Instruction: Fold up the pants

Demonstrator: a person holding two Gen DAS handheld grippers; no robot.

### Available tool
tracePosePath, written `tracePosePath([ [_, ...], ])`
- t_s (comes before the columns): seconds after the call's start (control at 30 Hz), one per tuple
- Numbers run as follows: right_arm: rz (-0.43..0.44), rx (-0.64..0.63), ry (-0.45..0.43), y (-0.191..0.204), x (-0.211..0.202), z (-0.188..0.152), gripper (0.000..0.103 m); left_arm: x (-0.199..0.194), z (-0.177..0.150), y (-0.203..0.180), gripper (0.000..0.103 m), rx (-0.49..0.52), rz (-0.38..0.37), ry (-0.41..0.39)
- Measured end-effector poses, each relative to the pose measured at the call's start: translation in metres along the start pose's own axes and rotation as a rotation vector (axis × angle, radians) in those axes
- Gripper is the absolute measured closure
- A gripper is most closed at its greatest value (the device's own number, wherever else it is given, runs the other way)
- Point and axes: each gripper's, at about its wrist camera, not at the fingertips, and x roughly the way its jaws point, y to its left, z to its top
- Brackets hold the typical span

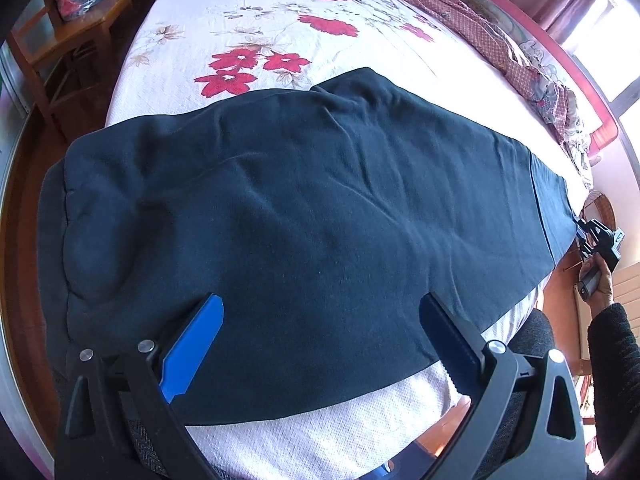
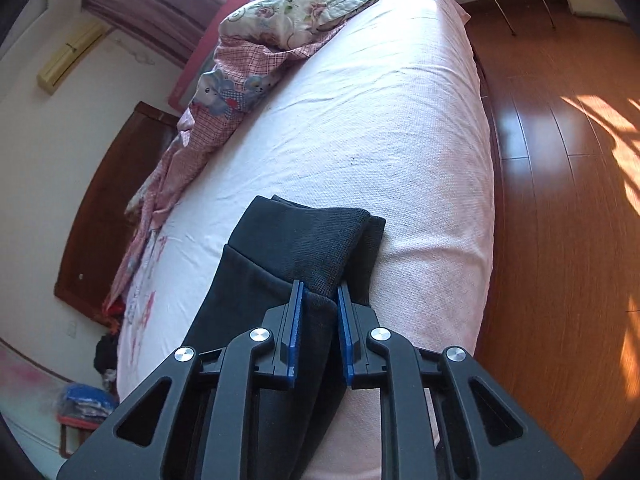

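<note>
The dark pants [image 1: 304,208] lie flat across the bed [image 1: 240,16], stretched long from one side to the other.

The left gripper [image 1: 322,312] hangs over the wide end of the pants. Its two fingers [image 1: 192,344] stand far apart. Nothing is between them but the cloth lying under them, and they hold nothing. The pants spread out ahead of it and off to its right. A strip of white bed cover shows just below its tips.

Far to its right, at the thin end of the pants, is the right gripper [image 1: 596,236], held by a hand [image 1: 598,280] in a dark sleeve [image 1: 612,344].

In the right wrist view, the right gripper [image 2: 320,292] has its blue pads [image 2: 296,320] close together, with the cuff end of the pants [image 2: 316,248] between them. The cloth bunches up in the gap and touches both pads, so it looks pinched. The cuff sticks out just past the tips. A crumpled quilt [image 2: 304,4] lies well ahead and to its left. The wood floor [image 2: 560,184] is on its right.
</note>
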Motion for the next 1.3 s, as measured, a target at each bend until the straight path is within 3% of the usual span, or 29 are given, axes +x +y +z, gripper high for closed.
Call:
tracePosePath([
  [0.07,-0.039,0.013,-0.023,-0.005,-0.007,0.001,0.073,-0.001,0.0,0.0,0.004,-0.007,-0.002,-0.005],
  [0.17,0.01,0.089,0.014,-0.022,-0.001,-0.001,0.073,0.0,0.001,-0.001,0.004,-0.006,-0.002,-0.006],
  [0.43,0.086,0.14,0.046,-0.028,0.016,-0.001,0.071,-0.003,0.001,0.003,0.004,-0.015,0.005,-0.01],
  [0.6,0.035,0.075,0.035,-0.011,0.008,0.003,0.082,-0.003,0.002,0.005,0.004,-0.025,0.003,-0.01],
  [0.7,0.0,-0.057,0.003,0.025,-0.01,0.005,0.086,-0.009,0.004,0.007,0.004,-0.034,0.005,-0.031],
  [0.73,-0.011,-0.13,-0.006,0.044,-0.017,0.005,0.093,-0.012,0.005,0.008,0.004,-0.037,0.006,-0.041],
  [0.87,-0.023,-0.491,-0.039,0.14,-0.046,-0.019,0.094,-0.032,0.01,0.019,0.004,-0.063,0.014,-0.105],
  [1.0,0.042,-0.843,-0.04,0.227,-0.075,-0.087,0.094,-0.05,0.012,0.037,0.004,-0.12,0.005,-0.162],
  [1.1,0.076,-1.073,-0.017,0.266,-0.086,-0.155,0.094,-0.058,0.009,0.051,0.004,-0.16,0.003,-0.185],
  [1.2,0.09,-1.102,0.028,0.277,-0.074,-0.182,0.094,-0.059,0.005,0.064,0.004,-0.188,0.007,-0.183],
  [1.3,0.041,-1.055,0.032,0.271,-0.048,-0.165,0.094,-0.059,0.003,0.071,0.004,-0.2,0.01,-0.178],
])
